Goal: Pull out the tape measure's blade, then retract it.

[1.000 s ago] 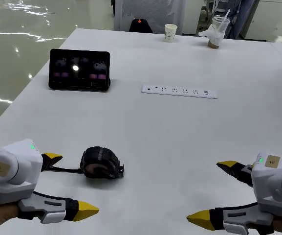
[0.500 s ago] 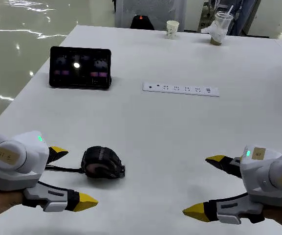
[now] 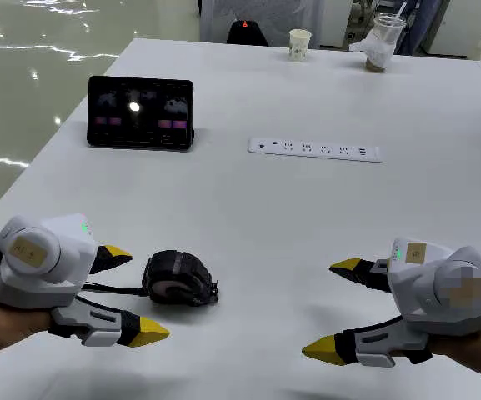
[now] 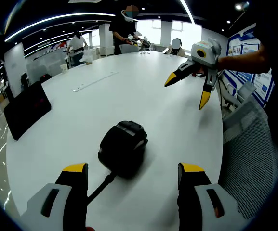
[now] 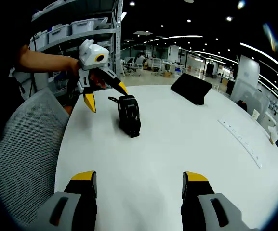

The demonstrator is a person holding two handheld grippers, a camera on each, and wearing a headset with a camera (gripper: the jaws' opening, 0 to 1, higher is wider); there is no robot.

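Tape measure (image 3: 177,277) is set on its side on the white table (image 3: 307,208), close to the near edge and toward the near left corner. The case is closed up, and no blade is seen drawn out. The hook tab (image 3: 213,292) is pointed along the near edge toward the right. A black wrist strap (image 3: 111,289) is trailed from the case toward the left edge.

Left gripper (image 3: 142,293) is held low over the table just beside the tape measure, on the strap side. Its jaws are spread wide and nothing is gripped. In the left gripper view the case (image 4: 123,147) is framed between the two yellow tips and slightly ahead of them, not touched. This is judged a line-up for clamping the case so it can be anchored.

Right gripper (image 3: 323,309) is held well apart from the tape measure, farther along the near edge toward the right. Its jaws are also spread wide and empty, aimed back at the hook end. It is likely placed there so the tab can be pinched and drawn away from the case.

Neither step of the task is judged started.

A tablet (image 3: 140,112) is propped near the left edge and a power strip (image 3: 313,150) is laid mid-table. Two cups (image 3: 299,44) are stood at the far edge, all well clear of the work.
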